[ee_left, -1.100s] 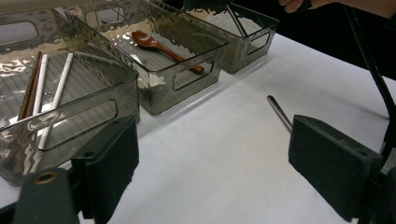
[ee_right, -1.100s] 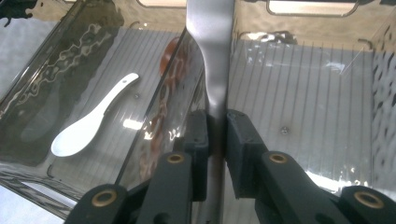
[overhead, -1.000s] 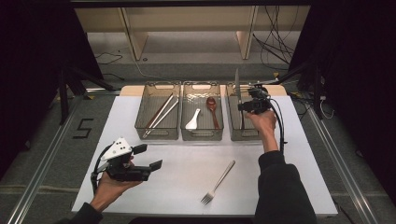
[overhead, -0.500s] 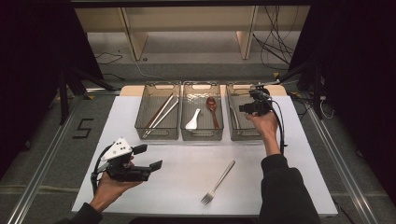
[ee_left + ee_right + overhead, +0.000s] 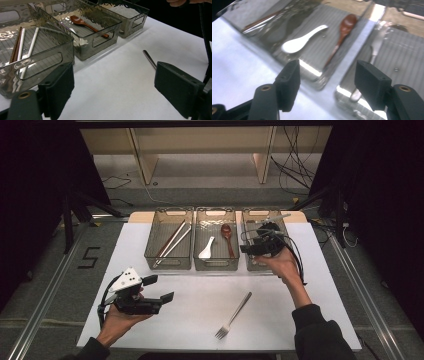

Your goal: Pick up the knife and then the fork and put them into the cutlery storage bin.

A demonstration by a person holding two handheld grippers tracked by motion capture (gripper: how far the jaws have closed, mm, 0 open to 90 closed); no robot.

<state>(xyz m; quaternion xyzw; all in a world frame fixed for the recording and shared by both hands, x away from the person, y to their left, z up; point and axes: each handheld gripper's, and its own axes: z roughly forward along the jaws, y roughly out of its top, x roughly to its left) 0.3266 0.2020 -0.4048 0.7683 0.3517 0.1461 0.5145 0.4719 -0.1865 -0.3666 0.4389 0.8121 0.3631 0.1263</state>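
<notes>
Three clear bins stand in a row at the back of the white table. Above the front of the right bin [image 5: 280, 227] my right gripper [image 5: 248, 248] [image 5: 327, 82] hovers; its jaws have just been opening and nothing is between them. A metal utensil [image 5: 275, 217] [image 5: 375, 46] lies in that bin. My left gripper [image 5: 159, 288] [image 5: 113, 82] is held open and empty over the table's front left. A steel fork [image 5: 235, 314] [image 5: 149, 58] lies on the table between the two hands.
The left bin [image 5: 169, 265] holds chopsticks [image 5: 172, 242] [image 5: 27, 50]. In the middle bin [image 5: 216, 265] lie a white spoon [image 5: 206, 249] [image 5: 303, 41] and a brown spoon [image 5: 227, 236] [image 5: 344, 27]. Dark floor and cables surround the table.
My right gripper has opened and drawn back toward the front of the right bin; the utensil it held upright now lies in the bin. The left gripper has kept still.
</notes>
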